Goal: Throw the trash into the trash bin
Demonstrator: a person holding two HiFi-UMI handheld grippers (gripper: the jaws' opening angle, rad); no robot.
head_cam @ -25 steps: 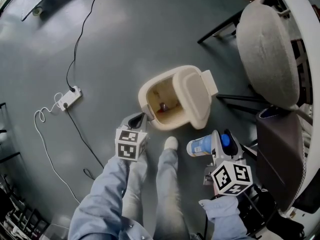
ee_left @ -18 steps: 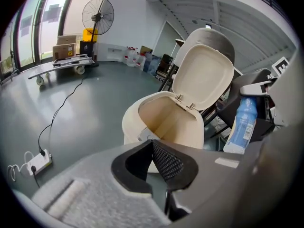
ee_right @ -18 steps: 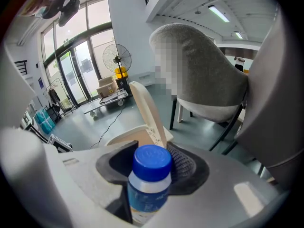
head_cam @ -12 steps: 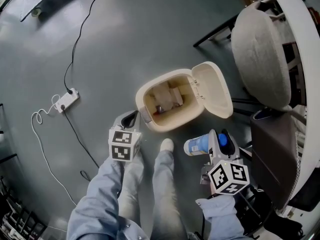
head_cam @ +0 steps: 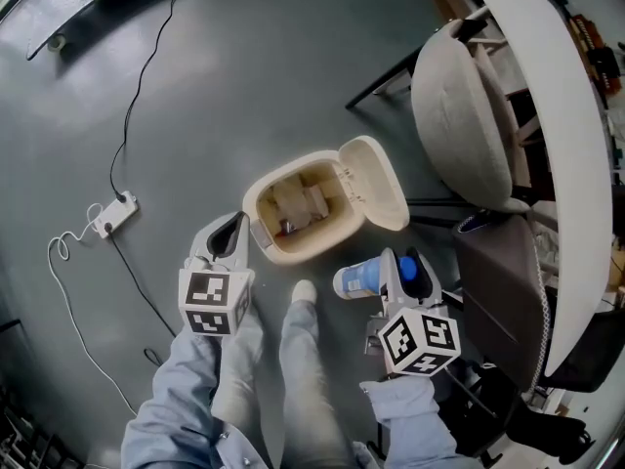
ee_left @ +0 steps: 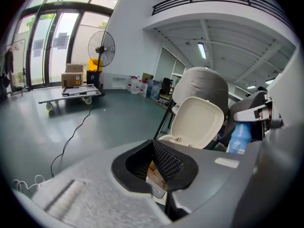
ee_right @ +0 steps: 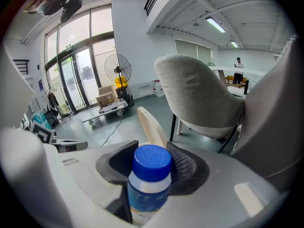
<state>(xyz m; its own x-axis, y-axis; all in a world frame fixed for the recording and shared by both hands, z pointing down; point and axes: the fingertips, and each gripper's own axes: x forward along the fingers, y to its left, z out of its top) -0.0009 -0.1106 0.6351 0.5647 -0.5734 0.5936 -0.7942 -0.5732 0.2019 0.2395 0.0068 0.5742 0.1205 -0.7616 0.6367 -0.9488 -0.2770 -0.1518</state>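
A cream trash bin stands on the grey floor with its lid swung back; cardboard scraps lie inside. My left gripper hovers just left of the bin's front, shut and empty; in its own view the left gripper's tips meet above the bin rim and the raised lid. My right gripper is shut on a blue-capped plastic bottle, below and right of the bin. The bottle fills the right gripper, and the lid's edge shows beyond it.
A grey upholstered chair and a white table stand right of the bin. A dark seat is by my right arm. A power strip and cables lie on the floor at left. The person's shoe is near the bin.
The bin's lid has swung from half raised to fully open. My left gripper has lifted off the bin's front edge. Both grippers have risen, the right one keeping the bottle.
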